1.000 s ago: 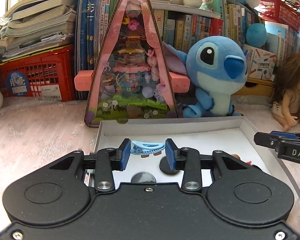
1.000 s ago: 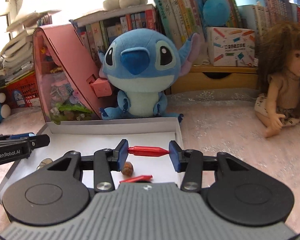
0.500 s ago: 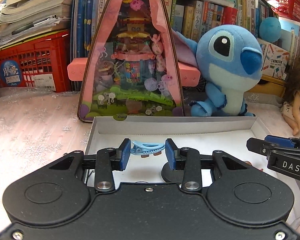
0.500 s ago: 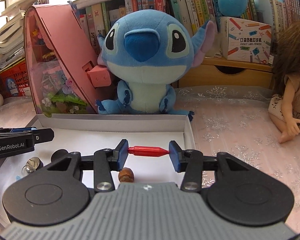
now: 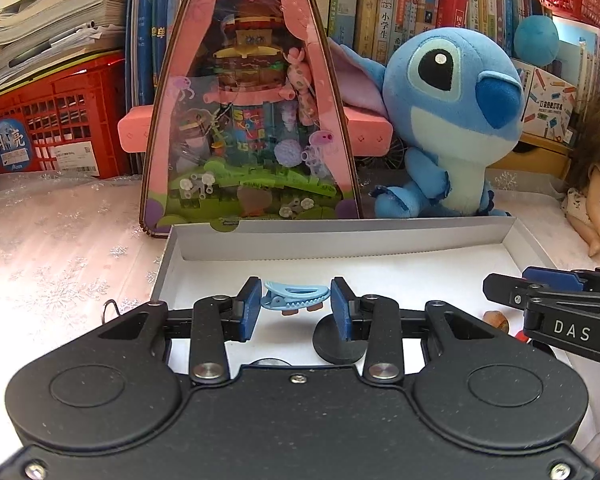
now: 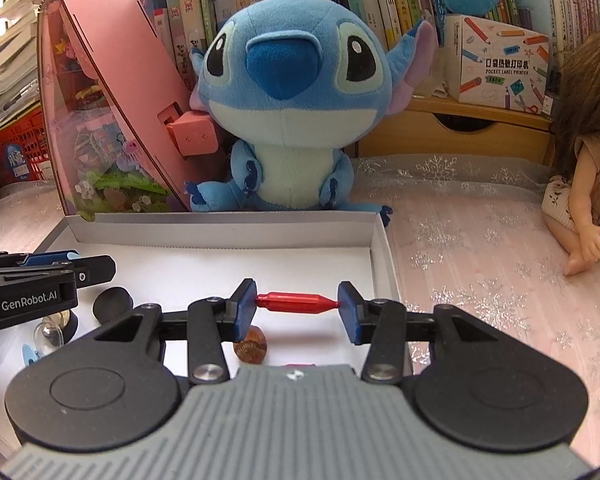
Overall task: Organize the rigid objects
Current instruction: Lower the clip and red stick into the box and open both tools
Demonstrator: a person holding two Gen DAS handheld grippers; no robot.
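Hair clip (image 5: 294, 298), pale blue, spans the clenched jaws of the left gripper (image 5: 293, 306), carried above the floor of the white box (image 5: 340, 236). Red pin (image 6: 296, 302), lying crosswise, is grasped end to end by the right gripper (image 6: 297, 306) over the same box, toward its wall at 3 o'clock. On the box floor lie a black disc (image 5: 338, 346), a brown nut (image 6: 251, 345) and a glass bead (image 6: 48, 334). Beyond the far wall, at 12 o'clock, sit a blue plush toy (image 6: 290, 92) and a pink display case (image 5: 246, 104); a doll (image 6: 584, 152) sits at 3 o'clock. Step in hand, as judged: both pieces are poised for placing. Next move calls for lowering each to bare floor, clear of the loose items, before releasing.
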